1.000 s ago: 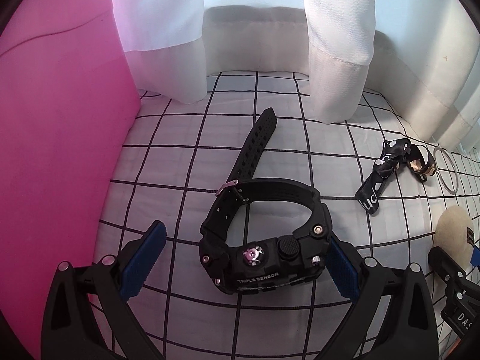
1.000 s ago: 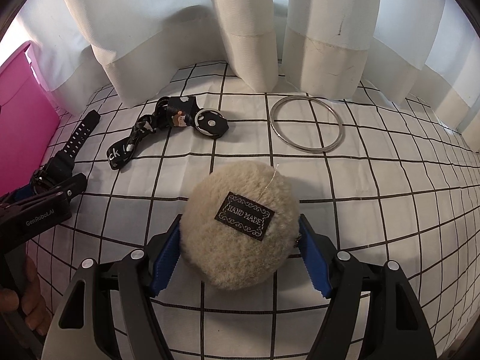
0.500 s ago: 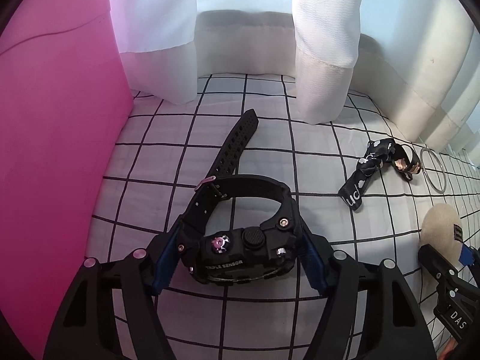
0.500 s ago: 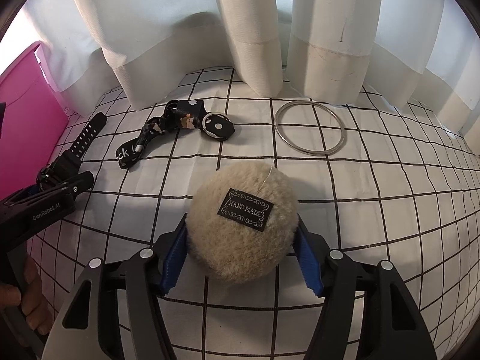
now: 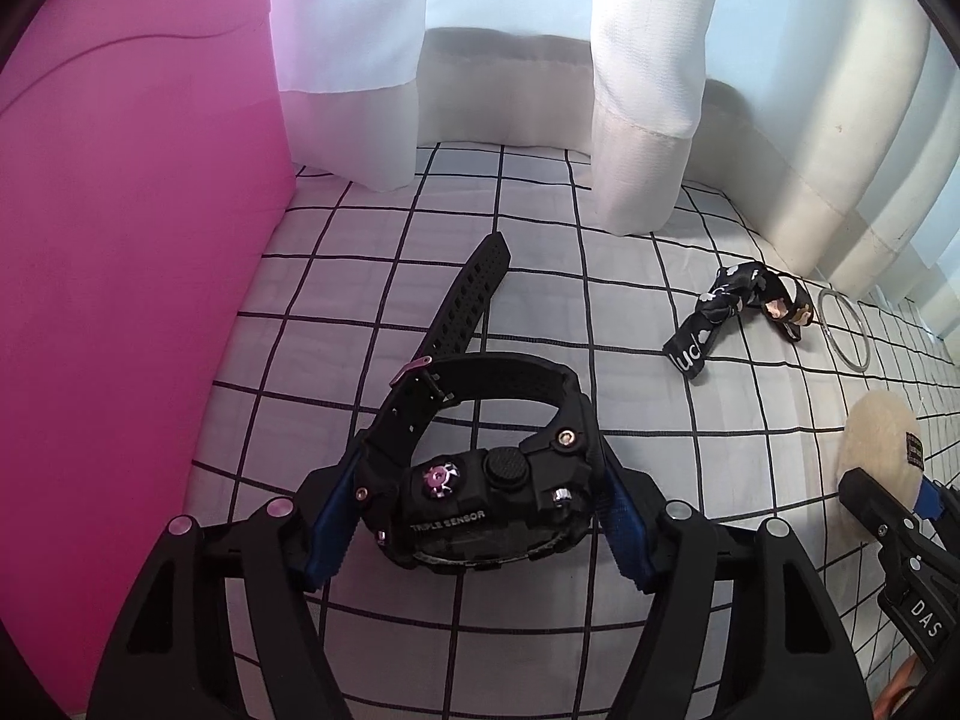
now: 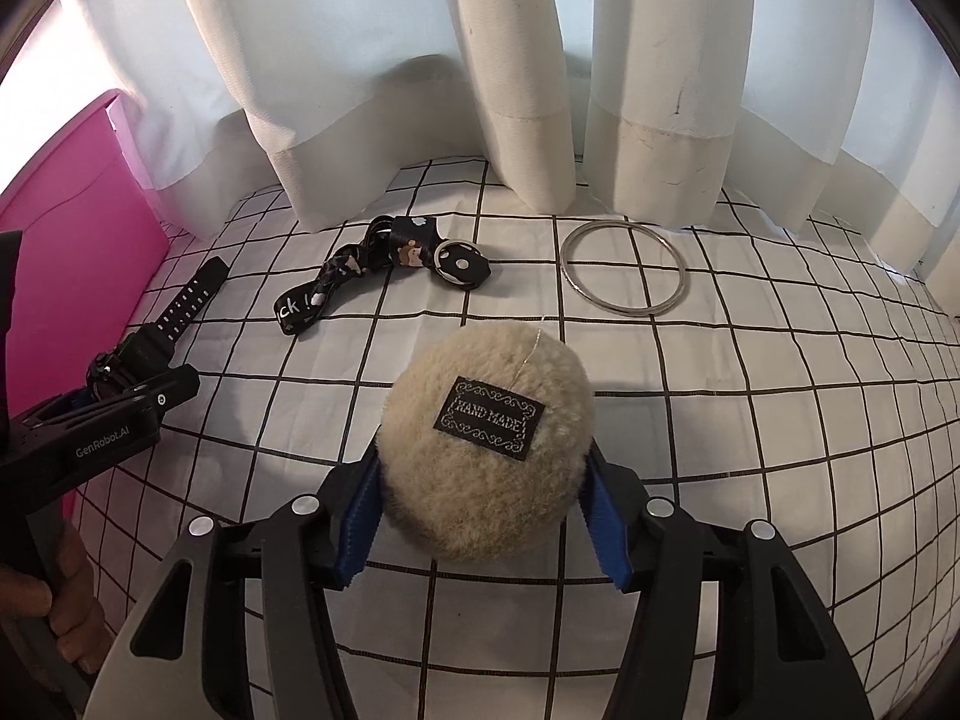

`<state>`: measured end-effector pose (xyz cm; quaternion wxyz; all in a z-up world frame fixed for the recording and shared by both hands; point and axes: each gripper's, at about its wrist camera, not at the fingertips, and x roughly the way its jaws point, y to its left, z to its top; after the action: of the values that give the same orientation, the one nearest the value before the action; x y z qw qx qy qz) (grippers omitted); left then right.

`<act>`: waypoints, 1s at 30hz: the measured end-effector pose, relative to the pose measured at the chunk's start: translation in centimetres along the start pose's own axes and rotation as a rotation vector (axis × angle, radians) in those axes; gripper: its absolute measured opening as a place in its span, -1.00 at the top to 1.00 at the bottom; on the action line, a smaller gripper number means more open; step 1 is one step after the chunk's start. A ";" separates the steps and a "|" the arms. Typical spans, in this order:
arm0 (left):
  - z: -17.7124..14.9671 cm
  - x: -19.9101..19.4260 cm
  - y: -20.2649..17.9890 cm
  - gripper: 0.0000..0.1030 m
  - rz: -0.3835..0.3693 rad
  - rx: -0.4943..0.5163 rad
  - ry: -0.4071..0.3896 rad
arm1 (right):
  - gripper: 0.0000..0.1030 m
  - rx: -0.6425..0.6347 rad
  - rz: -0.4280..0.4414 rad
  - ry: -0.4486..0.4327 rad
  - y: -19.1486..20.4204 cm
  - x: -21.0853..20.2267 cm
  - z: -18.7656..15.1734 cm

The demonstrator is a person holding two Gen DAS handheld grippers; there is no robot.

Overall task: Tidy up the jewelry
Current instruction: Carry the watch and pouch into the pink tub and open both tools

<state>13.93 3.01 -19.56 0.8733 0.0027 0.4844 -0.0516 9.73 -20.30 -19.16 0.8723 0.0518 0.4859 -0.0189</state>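
My left gripper [image 5: 474,531] is shut on a chunky black wristwatch [image 5: 480,480], its blue pads pressing both sides of the case; the strap [image 5: 471,306] trails forward on the checked cloth. The watch and left gripper also show in the right wrist view [image 6: 144,354], at the left. My right gripper [image 6: 480,516] is shut on a round cream fluffy pom-pom [image 6: 486,450] with a black "HAND MADE" label, held just above the cloth. The pom-pom also shows in the left wrist view [image 5: 879,441].
A black patterned lanyard strap with a round metal clasp [image 6: 384,264] and a silver bangle [image 6: 624,270] lie at the back on the white grid cloth [image 6: 780,420]. White curtains [image 6: 528,90] hang behind. A pink box [image 5: 120,300] stands at the left.
My left gripper has closed from wide open onto the watch case. My right gripper has tightened on the pom-pom and lifted it slightly.
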 end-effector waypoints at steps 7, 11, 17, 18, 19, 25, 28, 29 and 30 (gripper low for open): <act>-0.2 -1.3 -1.0 -0.31 -0.014 0.010 -0.017 | -0.10 -0.002 -0.003 -0.036 0.0 -2.0 -0.6; -0.3 -2.7 -1.4 -0.31 -0.026 0.019 -0.028 | -0.10 -0.004 -0.004 -0.056 0.0 -3.4 -0.6; -0.4 -6.7 -2.6 -0.31 -0.051 0.037 -0.064 | -0.10 -0.002 -0.006 -0.104 -0.5 -7.1 -0.1; -0.3 -7.4 -2.8 -0.31 -0.058 0.039 -0.072 | -0.10 -0.003 -0.007 -0.114 -0.6 -7.8 0.1; -0.2 -8.1 -3.0 -0.31 -0.064 0.040 -0.078 | -0.10 -0.005 -0.008 -0.124 -0.6 -8.6 0.3; 1.2 -12.7 -3.7 -0.31 -0.099 0.033 -0.145 | -0.10 -0.019 0.007 -0.199 -0.7 -12.8 1.7; 2.0 -15.3 -3.9 -0.31 -0.109 0.034 -0.203 | -0.10 -0.039 0.024 -0.238 -0.1 -14.6 2.7; 2.3 -16.2 -3.9 -0.31 -0.111 0.032 -0.221 | -0.10 -0.049 0.030 -0.250 0.2 -15.2 3.0; 2.6 -17.0 -3.9 -0.31 -0.114 0.030 -0.239 | -0.10 -0.059 0.037 -0.261 0.5 -15.6 3.3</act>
<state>6.84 0.53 -3.60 0.9203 -0.0178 0.3756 -0.1082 4.34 -20.39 -4.13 0.9293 0.0323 0.3678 0.0050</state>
